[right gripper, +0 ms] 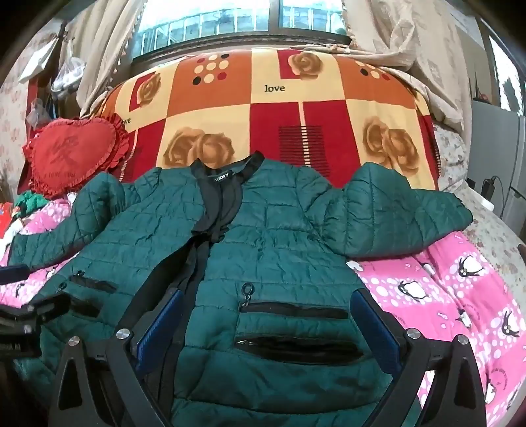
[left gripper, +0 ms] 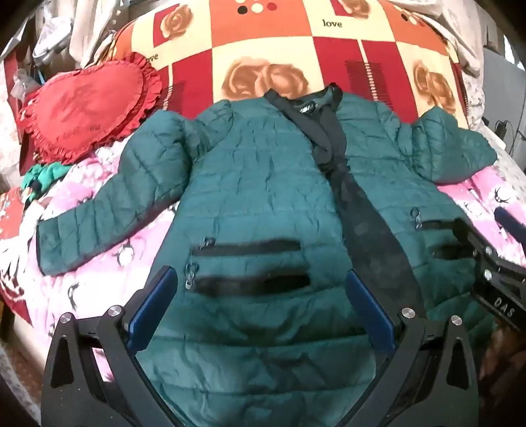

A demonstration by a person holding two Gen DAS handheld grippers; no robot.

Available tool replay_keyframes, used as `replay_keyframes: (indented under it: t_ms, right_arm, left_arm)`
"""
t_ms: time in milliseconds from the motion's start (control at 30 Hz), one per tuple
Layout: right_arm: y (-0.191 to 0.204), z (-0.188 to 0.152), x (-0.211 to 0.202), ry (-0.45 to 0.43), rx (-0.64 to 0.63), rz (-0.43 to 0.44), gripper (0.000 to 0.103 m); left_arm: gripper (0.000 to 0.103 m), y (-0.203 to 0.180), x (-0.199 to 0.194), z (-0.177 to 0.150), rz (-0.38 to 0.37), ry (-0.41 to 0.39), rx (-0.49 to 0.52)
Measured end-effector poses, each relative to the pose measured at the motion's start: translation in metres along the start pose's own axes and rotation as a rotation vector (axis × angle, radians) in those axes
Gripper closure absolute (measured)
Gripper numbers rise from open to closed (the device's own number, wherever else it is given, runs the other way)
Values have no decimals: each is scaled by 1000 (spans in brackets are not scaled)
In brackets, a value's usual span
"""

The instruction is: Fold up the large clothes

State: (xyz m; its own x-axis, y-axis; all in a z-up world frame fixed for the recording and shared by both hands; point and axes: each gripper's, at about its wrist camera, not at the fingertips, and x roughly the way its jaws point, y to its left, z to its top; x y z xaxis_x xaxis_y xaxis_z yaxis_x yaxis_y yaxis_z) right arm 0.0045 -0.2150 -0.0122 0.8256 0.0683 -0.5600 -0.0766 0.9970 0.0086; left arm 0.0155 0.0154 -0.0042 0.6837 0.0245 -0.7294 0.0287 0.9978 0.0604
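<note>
A dark green quilted jacket [left gripper: 250,184] lies face up and spread out on the bed, black front placket down its middle, collar toward the far side; it also shows in the right wrist view [right gripper: 289,243]. Its left sleeve [left gripper: 98,223] stretches out to the left, its right sleeve [right gripper: 394,210] to the right. My left gripper [left gripper: 263,292] is open, hovering over the jacket's left pockets. My right gripper [right gripper: 269,315] is open over the right pockets; its body shows at the left wrist view's right edge [left gripper: 493,272]. Neither holds anything.
A pink penguin-print blanket [right gripper: 443,295] covers the bed. An orange and red rose-patterned quilt [right gripper: 279,115] lies behind the jacket. A red heart-shaped cushion [left gripper: 88,108] sits at the far left. Curtains and a window [right gripper: 213,19] stand beyond.
</note>
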Motion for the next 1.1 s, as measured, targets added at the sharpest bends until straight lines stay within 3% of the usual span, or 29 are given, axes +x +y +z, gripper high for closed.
replay_keyframes:
  t_ms: [167,300,400,567,700,900,1000,1100]
  right_arm:
    - [-5,0,4,7,24,0,3]
    - [-11,6,2,-8,53,1,3]
    - [-25,6,1,5,118,11,3]
    - [-24,5,2,-17,108,-1,3]
    - [-20,4,5,-10,91,10,3]
    - [-11,1,4,0,59,27,3]
    - [0,8,3,2,-21,25,3]
    - [4,25,13,18,-123,43,3]
  left_arm:
    - [1,12,-1,12,-2,-19,-25]
    - [1,19,-25,17,18,-68,-51]
    - [1,17,-50,34,-70,-58,-31]
    - [1,20,-69,53,-55,-89,-67]
    - [1,18,-43,52,23,-29,-58]
    - [0,26,-7,37,-90,-3,-56]
    - [1,29,20,41,-51,-5,-32]
    - [1,36,41,47,-65,-12,-42]
